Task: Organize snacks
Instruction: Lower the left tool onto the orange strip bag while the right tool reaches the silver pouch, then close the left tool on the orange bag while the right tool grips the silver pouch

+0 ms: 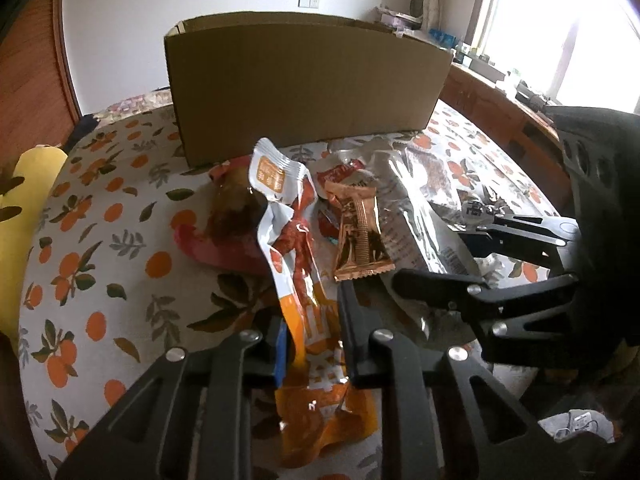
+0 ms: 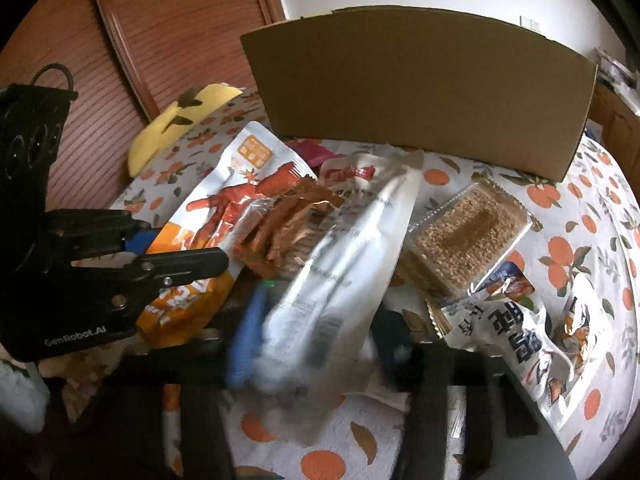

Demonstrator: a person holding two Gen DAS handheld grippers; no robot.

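My left gripper (image 1: 310, 312) is shut on a long orange-and-white snack packet (image 1: 298, 248), its top end raised toward the cardboard box (image 1: 304, 84); the same packet (image 2: 224, 200) and gripper (image 2: 180, 248) show in the right wrist view. My right gripper (image 2: 316, 344) is shut on a silver-white packet (image 2: 340, 248), blurred by motion; it shows in the left wrist view (image 1: 436, 256) too. A small brown bar wrapper (image 1: 360, 236) lies between both packets. The box (image 2: 420, 92) stands open at the table's far side.
A sesame bar in clear wrap (image 2: 464, 236), a silver packet with dark lettering (image 2: 516, 336) and a pink packet (image 1: 216, 244) lie on the orange-print tablecloth (image 1: 100, 240). A yellow plush (image 2: 176, 124) sits at the left edge, by a wooden door (image 2: 160, 20).
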